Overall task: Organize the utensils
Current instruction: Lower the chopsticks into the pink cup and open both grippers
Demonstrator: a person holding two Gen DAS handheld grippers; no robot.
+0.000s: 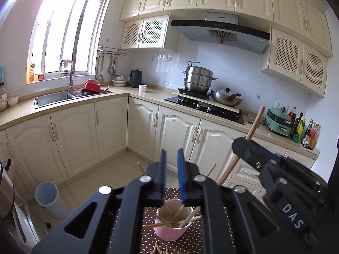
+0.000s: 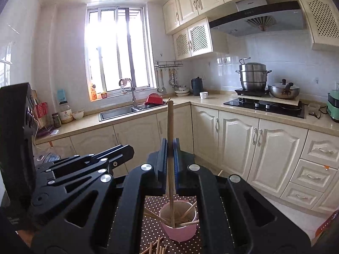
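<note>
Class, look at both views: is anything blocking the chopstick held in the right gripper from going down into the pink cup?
Nothing visible blocks it. The right gripper is shut on the chopstick, whose lower end already sits inside the pink cup among other chopsticks.

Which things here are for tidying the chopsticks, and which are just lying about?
For the job: right tongs, held chopstick, pink cup, loose chopsticks, left tongs.

Lying about: steamer pot, wok, kettle, white mug.

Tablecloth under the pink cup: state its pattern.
The tablecloth is brown with white polka dots, clearest in the right wrist view.
</note>
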